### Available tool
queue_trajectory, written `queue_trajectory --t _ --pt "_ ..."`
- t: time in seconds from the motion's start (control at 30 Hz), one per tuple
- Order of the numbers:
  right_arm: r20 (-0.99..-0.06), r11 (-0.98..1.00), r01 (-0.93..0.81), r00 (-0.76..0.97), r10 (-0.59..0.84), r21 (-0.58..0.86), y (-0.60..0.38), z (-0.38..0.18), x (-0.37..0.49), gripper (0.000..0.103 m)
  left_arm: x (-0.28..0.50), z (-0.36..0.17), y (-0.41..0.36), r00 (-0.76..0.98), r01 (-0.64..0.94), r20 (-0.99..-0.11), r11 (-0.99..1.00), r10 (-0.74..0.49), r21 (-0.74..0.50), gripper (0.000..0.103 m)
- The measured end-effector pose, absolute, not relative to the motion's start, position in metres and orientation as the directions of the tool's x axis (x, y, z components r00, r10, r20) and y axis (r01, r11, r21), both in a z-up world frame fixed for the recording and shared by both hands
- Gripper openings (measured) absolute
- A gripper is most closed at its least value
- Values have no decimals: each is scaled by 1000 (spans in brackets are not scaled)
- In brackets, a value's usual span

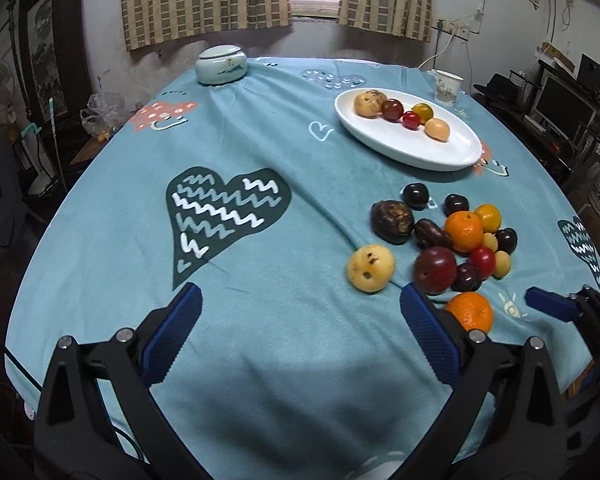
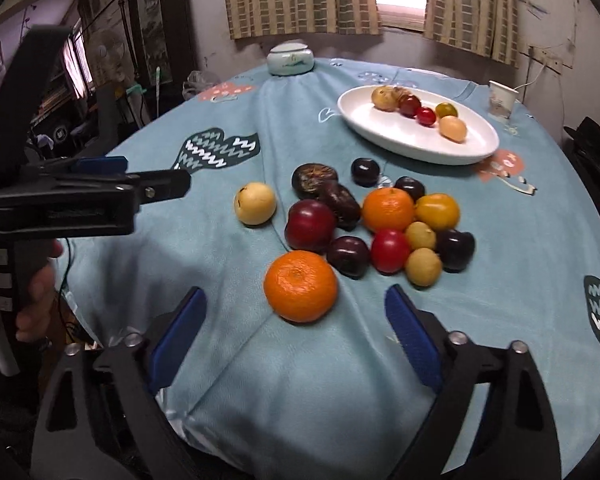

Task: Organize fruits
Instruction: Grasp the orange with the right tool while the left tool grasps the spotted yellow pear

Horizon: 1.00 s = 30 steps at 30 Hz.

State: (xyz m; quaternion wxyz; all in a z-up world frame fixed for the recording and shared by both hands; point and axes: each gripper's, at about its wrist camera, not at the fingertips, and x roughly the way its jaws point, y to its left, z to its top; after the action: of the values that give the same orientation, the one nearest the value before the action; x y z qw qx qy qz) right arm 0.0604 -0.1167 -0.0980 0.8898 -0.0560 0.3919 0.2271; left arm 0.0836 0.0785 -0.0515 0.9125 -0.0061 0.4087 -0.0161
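1. Landmark = white oval plate (image 2: 420, 148) on the teal heart-print tablecloth (image 1: 260, 240); everything below is placed rel. to it.
2. On the plate: row of five small fruits, incl. a tan one (image 2: 385, 98), a small red tomato (image 2: 425, 116) and a pale orange one (image 2: 453, 129).
3. Fruit pile (image 2: 380, 220) lies on the cloth on the near side of the plate, apart from it: dark plums, a red plum (image 2: 310, 226), an orange, yellow and red bits, all bunched and touching.
4. Pale yellow fruit (image 2: 255, 203) sits just left of the pile, farther from the plate.
5. Lone mandarin (image 2: 300, 286) is nearest the grippers, on the pile's near edge, farthest from the plate.
6. Right gripper (image 2: 296, 312): jaws apart w/ the mandarin just ahead of the gap; blue pads not touching it, nothing held.
7. Left gripper (image 1: 300, 308): jaws wide, empty, over bare cloth to the left of the pile, well away from the plate. A hand (image 2: 34, 300) grips its handle.
8. Beyond the plate: paper cup (image 2: 502, 100) just behind its right end; lidded ceramic jar (image 2: 290, 58) at the far edge, off to the left.
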Motion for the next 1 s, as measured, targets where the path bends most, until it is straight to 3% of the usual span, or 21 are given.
queue_trajectory --t 0.07,0.17,0.3,0.43,0.6,0.7,0.73,0.83,0.87,0.9,1.0 --pt "-741 891 -444 565 362 97 -112 -107 71 74 82 -53 84 662 21 -749 999 -37 -31 101" --pt "-772 898 -420 526 357 130 -110 -123 87 48 82 -58 85 652 23 -757 999 -41 -34 101" --pt "-760 894 -409 518 393 183 -120 -122 85 47 90 -69 79 625 49 -777 997 -71 -52 101" --pt "-769 931 -349 566 297 103 -142 -111 71 47 102 -85 56 597 99 -798 995 -81 -27 101" --pt "-785 948 -285 551 284 143 -175 -116 65 47 117 -101 36 591 129 -803 992 -82 -7 98" --pt "-779 952 -264 559 282 155 -184 -115 62 47 126 -108 30 581 146 -808 989 -94 -10 83" --pt "-778 952 -258 559 288 167 -187 -116 62 47 131 -112 29 568 151 -817 988 -105 -22 73" --pt "-774 948 -251 554 306 195 -191 -117 65 47 136 -114 25 570 153 -814 988 -108 -24 65" --pt "-773 947 -248 553 310 202 -191 -117 65 47 136 -112 24 575 155 -810 987 -117 -33 47" --pt "-773 947 -247 552 313 207 -192 -117 65 47 137 -111 24 578 156 -806 987 -125 -41 37" --pt "-771 946 -245 553 317 213 -192 -117 66 47 133 -106 23 585 175 -795 982 -163 -73 38"
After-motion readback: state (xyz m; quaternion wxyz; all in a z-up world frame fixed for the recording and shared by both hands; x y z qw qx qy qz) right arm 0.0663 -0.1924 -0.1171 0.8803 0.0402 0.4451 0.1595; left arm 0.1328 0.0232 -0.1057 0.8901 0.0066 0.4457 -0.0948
